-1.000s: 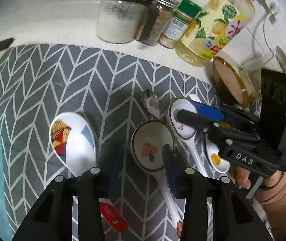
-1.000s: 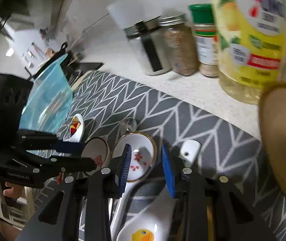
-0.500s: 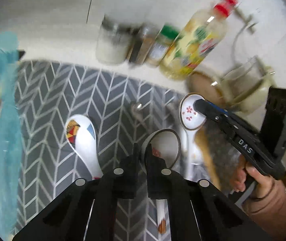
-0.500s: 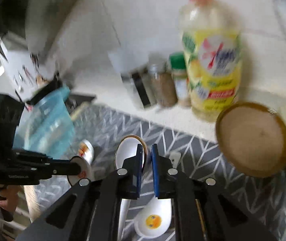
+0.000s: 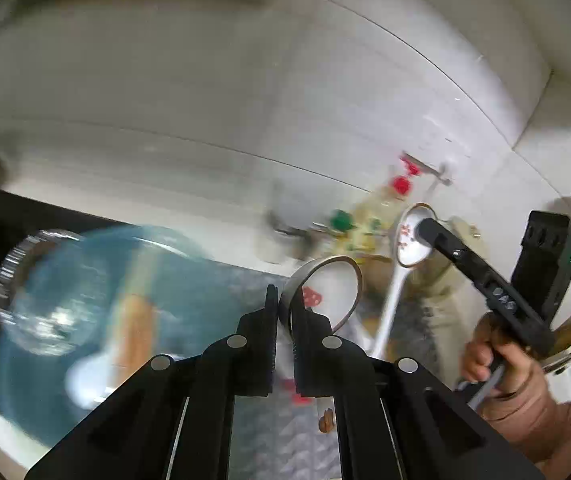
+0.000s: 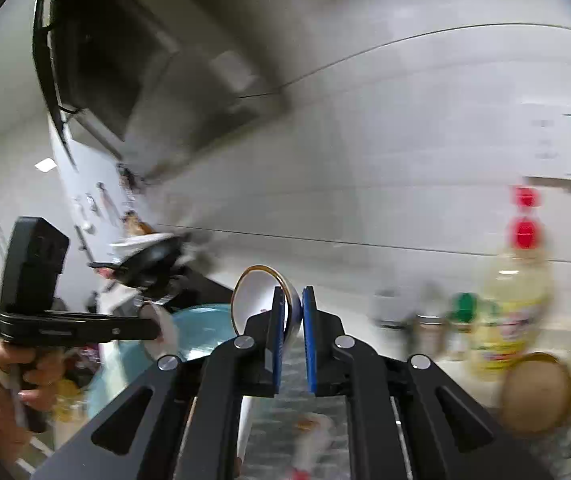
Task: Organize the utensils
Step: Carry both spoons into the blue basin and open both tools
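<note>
The left gripper (image 5: 284, 320) is clamped on a gold-rimmed spoon (image 5: 325, 292), handle hanging toward 6 o'clock; the right gripper (image 6: 293, 320) clamps a flower spoon (image 6: 259, 300); the blue bowl (image 5: 97, 308) lies at 9 o'clock, nearer the left.

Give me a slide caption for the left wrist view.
Left gripper lifts a gold-rimmed spoon; right gripper raises a flowered spoon.

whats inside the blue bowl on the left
Through the blur, a white spoon and an orange-brown streak lie inside the blue bowl. A glass jar in front covers its left part.
</note>
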`<state>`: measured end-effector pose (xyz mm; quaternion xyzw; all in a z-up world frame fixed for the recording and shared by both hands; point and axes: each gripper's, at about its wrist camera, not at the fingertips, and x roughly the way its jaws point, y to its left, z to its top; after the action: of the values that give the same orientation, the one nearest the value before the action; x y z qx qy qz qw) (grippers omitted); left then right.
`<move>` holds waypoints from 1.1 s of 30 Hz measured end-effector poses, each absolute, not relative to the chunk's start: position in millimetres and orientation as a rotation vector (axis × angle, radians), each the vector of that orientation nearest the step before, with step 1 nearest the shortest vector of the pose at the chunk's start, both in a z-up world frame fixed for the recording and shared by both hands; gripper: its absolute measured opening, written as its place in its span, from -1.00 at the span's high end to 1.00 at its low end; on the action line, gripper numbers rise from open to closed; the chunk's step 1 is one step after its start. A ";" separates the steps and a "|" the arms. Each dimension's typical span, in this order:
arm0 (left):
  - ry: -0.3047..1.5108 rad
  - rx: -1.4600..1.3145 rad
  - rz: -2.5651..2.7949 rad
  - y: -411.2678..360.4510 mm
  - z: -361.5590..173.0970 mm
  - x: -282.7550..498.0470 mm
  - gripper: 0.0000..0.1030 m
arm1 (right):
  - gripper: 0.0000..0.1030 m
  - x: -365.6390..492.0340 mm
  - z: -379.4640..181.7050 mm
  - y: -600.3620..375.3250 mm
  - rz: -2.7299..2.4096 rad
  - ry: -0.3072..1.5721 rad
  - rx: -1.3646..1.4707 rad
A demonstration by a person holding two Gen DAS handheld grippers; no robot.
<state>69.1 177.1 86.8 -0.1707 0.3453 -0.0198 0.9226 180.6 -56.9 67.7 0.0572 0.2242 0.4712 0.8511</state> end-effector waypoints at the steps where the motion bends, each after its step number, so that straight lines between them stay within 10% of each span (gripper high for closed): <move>1: 0.714 -0.339 -0.014 192.8 88.5 63.5 0.86 | 0.82 176.9 65.3 -39.4 1.007 0.496 0.124; 21: 1.106 -0.308 0.039 318.3 -59.7 92.9 0.80 | 0.80 163.1 -82.4 170.1 0.778 1.008 -0.317; 30: 0.913 -0.271 0.025 271.1 29.1 85.4 0.27 | 0.78 167.4 -0.2 67.0 0.910 0.736 -0.032; 33: 0.830 -0.189 -0.086 206.7 71.1 74.5 -0.20 | 0.36 173.0 21.3 -4.2 0.848 0.577 -0.023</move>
<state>74.5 206.7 71.1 -0.0918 0.4024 -0.0416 0.9099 173.0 -4.2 21.3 -0.0111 0.2760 0.4059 0.8712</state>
